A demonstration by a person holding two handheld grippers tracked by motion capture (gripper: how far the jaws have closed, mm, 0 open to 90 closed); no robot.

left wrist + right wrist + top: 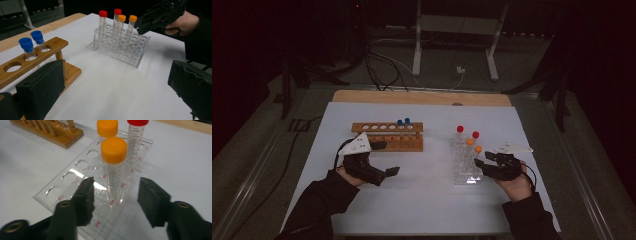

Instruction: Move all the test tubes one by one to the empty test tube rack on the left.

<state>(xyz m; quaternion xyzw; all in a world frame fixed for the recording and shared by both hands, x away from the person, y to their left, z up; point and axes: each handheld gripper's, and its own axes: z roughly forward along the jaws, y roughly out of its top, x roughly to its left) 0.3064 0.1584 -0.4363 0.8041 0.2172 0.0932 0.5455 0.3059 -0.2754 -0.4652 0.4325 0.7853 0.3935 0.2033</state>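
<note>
A clear acrylic rack (466,167) stands right of centre and holds two red-capped tubes (460,129) and two orange-capped tubes (478,148). My right gripper (483,161) is at its near right end. In the right gripper view this gripper (117,185) is open, its jaws on either side of the nearest orange-capped tube (113,151) and apart from it. A wooden rack (387,137) on the left holds two blue-capped tubes (403,121). My left gripper (386,158) hangs open and empty in front of it. In its own view the left gripper (116,72) faces the acrylic rack (120,47).
A white sheet (422,200) covers the table, with a wooden edge (422,97) at the back. The wooden rack (32,60) has several empty holes. Cables and a stand's legs (454,45) lie on the floor beyond the table.
</note>
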